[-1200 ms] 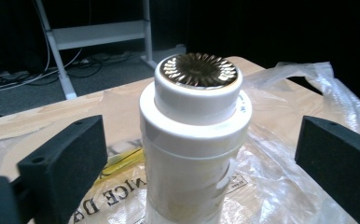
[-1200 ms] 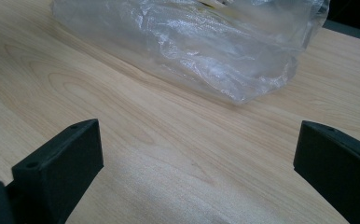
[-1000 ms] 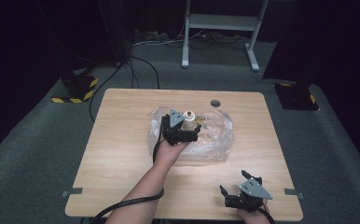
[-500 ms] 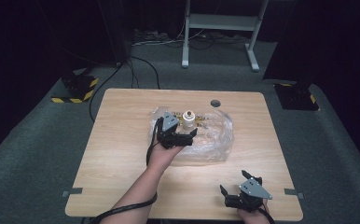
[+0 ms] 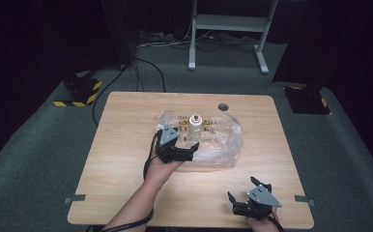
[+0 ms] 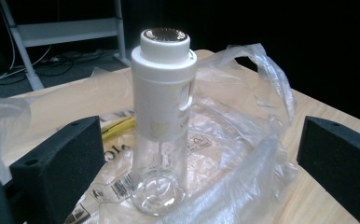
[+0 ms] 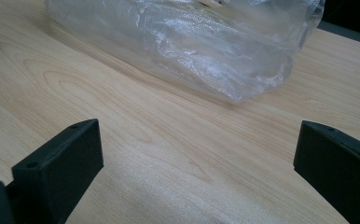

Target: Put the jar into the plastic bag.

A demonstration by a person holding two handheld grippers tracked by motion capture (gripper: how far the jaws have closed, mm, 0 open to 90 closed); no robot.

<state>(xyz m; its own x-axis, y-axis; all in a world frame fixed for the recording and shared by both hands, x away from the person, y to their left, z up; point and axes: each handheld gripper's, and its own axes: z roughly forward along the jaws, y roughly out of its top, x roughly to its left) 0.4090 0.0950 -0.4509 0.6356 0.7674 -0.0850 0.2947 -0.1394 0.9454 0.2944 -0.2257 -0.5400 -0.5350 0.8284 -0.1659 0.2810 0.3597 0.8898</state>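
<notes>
The left black two-jaw gripper [image 5: 177, 149] is held over the middle of the table, pointing toward 12 o'clock, its jaws spread wide; the bare left forearm [image 5: 136, 208] comes in from 6 o'clock. The right black two-jaw gripper [image 5: 250, 200] sits at 5 o'clock, low near the edge, jaws also wide apart.

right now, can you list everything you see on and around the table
bottle: one, clear glass with a white cap, upright on the bag
plastic bag: one, clear and crumpled, mid table
table: one, light wood, with a round hole near its far edge
metal stand: one, grey, on the floor behind the table
cables: several, black, on the floor at the back left
left gripper: one, black, open, just short of the bottle
right gripper: one, black, open, over the near right edge
</notes>
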